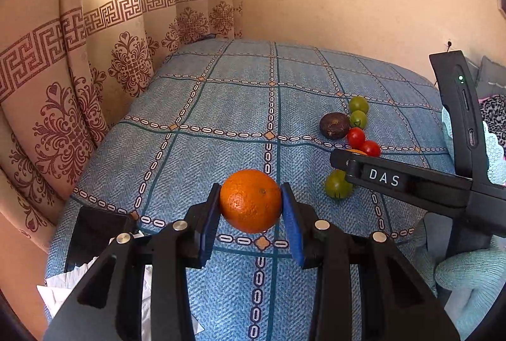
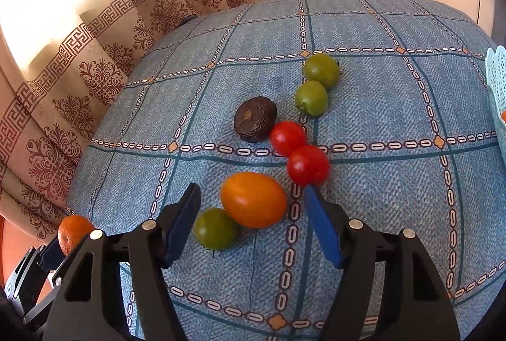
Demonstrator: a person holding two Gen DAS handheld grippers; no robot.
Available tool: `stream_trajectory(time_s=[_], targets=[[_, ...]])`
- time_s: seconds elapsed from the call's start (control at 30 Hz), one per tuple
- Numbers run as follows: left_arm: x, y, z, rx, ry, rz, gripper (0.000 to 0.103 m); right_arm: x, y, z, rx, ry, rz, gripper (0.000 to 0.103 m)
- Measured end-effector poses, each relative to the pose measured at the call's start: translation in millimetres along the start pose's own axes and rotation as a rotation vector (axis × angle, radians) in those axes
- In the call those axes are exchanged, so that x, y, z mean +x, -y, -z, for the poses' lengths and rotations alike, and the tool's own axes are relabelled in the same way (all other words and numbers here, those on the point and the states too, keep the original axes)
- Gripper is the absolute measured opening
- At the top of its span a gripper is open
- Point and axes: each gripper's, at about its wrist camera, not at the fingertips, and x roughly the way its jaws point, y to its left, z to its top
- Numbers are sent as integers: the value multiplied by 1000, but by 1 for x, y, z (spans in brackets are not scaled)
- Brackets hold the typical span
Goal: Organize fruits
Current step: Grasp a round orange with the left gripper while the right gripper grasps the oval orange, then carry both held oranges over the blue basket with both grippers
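My left gripper point(image 1: 250, 208) is shut on a round orange point(image 1: 250, 200) and holds it above the blue checked cloth point(image 1: 221, 107); the orange also shows at the left edge of the right wrist view point(image 2: 73, 232). My right gripper point(image 2: 253, 214) is open, its blue pads on either side of an oval orange tomato point(image 2: 253, 199), not touching it. A green tomato point(image 2: 215, 228) lies against that tomato. Two red tomatoes point(image 2: 299, 152), a dark avocado point(image 2: 255, 118) and two more green tomatoes point(image 2: 316, 83) lie beyond.
A light blue lattice basket point(image 2: 497, 81) stands at the right edge with something orange inside. Patterned curtains point(image 1: 79, 88) hang along the left and a plain wall stands behind. A dark phone point(image 1: 95, 233) and white paper point(image 1: 63, 287) lie at the near left.
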Motion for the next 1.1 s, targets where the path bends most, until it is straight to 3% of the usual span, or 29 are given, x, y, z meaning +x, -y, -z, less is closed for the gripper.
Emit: stream_trajectory(time_s=[0.17,0.37,1.1], targets=[[0,0,0,-2,-3,-2,38,7,-4,1,-4,-16,6,63],[0,-3,-1,-10,-1,-10,38,3,0,-1,-8,-7,27,44],[-7,10,-7,-6,27,-9,38,-63,17,1,-16,144,37,44]])
